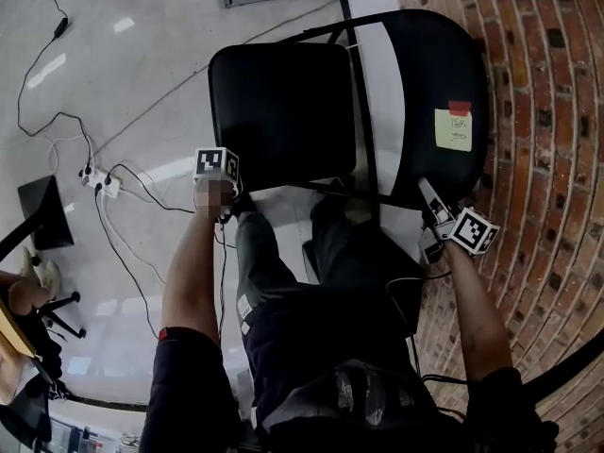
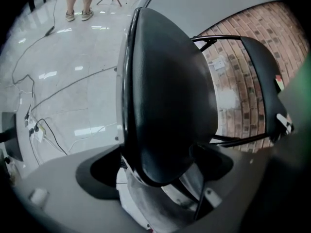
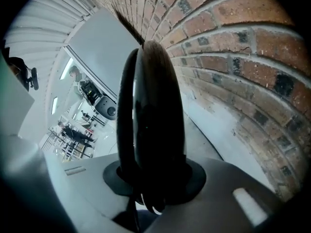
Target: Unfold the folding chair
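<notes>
— Fingers?
— My left gripper point(image 1: 229, 179) stands wide around the near corner of the seat point(image 1: 283, 111), at eleven o'clock, not pressing. My right gripper point(image 1: 430, 198) is clamped on the backrest point(image 1: 439, 74), at two o'clock.
— Step?
— The chair point(image 1: 366, 111), by the brick wall point(image 1: 547, 111), looks half open. I'd close left, then pull the seat away.

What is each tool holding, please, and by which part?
The right tool clamps the backrest edge; the left tool straddles the seat edge, its grip uncertain.
</notes>
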Demonstrator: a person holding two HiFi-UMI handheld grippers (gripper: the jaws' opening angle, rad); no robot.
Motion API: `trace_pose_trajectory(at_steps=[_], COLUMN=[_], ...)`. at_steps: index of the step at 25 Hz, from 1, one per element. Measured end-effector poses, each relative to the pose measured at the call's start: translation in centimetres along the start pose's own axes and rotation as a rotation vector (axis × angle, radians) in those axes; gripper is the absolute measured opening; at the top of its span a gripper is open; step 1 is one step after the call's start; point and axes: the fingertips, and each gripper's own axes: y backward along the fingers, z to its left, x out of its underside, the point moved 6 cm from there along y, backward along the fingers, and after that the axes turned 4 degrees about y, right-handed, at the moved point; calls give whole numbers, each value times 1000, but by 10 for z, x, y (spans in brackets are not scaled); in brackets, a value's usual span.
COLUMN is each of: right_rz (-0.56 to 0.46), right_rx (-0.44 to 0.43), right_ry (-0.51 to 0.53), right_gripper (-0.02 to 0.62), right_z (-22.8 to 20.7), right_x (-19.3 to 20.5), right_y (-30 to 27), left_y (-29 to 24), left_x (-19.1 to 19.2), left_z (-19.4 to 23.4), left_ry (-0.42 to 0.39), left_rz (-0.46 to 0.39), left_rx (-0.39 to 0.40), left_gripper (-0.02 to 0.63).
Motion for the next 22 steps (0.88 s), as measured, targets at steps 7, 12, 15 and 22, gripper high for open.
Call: trace_pose_trajectory(at_steps=[7, 12, 15, 22], right_rz=[23, 31, 25, 174], right_rx=[-12, 3, 12, 206], right_ry=[63, 40, -35, 81], right_gripper=[95, 101, 131, 255], right_z=[33, 33, 33, 28], right_x=[13, 15, 16, 13], right_y=[-17, -17, -19, -4], left_y=[2, 0, 3, 23], left_x=[6, 10, 9, 19], left_z=[28, 28, 34, 32], left_ry=[-12, -30, -43, -104], left_rz=[-1, 6, 11, 0], left_rx=[-23, -18, -40, -108], left_gripper=[417, 394, 386, 208])
